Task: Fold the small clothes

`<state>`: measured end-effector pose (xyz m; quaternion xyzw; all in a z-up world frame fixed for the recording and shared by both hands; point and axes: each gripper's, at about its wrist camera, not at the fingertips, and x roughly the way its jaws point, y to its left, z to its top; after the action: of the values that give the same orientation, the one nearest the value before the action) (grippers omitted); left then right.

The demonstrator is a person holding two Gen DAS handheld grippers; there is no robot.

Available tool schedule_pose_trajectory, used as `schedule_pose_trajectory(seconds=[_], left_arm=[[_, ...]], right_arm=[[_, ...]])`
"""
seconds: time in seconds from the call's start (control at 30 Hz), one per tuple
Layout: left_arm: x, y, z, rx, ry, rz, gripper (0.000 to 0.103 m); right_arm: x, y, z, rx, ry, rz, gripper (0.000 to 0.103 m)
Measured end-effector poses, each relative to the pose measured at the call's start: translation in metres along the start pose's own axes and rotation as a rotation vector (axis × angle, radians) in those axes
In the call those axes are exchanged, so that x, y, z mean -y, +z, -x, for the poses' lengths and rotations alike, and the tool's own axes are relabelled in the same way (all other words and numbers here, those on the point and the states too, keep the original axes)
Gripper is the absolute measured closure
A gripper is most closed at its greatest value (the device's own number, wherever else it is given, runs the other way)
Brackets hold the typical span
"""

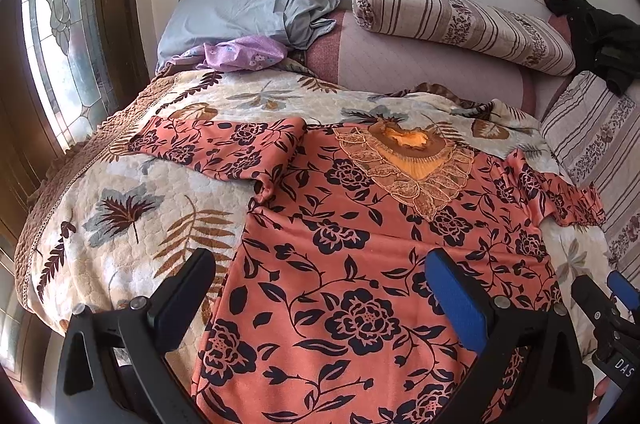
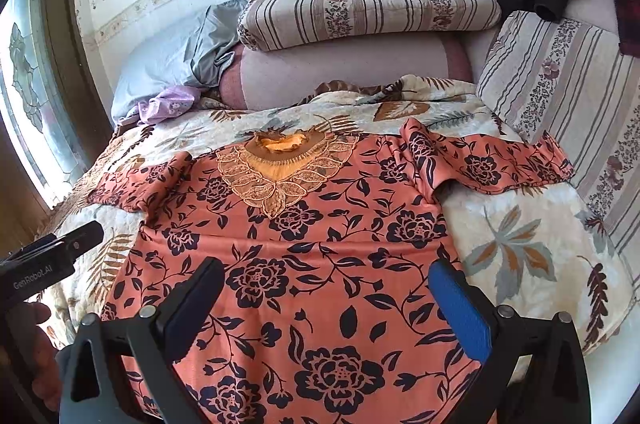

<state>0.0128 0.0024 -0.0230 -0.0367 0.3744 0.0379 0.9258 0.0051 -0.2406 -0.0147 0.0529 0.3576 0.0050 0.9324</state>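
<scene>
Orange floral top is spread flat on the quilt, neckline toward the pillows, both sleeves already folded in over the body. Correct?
Not quite. The orange floral top does lie flat on the quilt, neckline toward the pillows, but both sleeves are spread outward, not folded in. Both wrist views show this.

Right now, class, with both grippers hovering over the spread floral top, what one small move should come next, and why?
Probably bring the left gripper to the left sleeve and pinch its cuff, ready to fold it across the body. The coral floral top lies flat, front up, both sleeves spread outward on the quilt. Both grippers, including the right gripper, are open and hold nothing.
</scene>
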Motion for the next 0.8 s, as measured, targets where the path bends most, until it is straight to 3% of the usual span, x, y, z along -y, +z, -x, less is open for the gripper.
schedule_pose_trajectory(seconds=[0.8], left_arm=[[-0.006, 0.004, 0.033, 0.029, -0.031, 0.016, 0.0]], right_arm=[[-0.007, 0.011, 0.047, 0.087, 0.009, 0.024, 0.0]])
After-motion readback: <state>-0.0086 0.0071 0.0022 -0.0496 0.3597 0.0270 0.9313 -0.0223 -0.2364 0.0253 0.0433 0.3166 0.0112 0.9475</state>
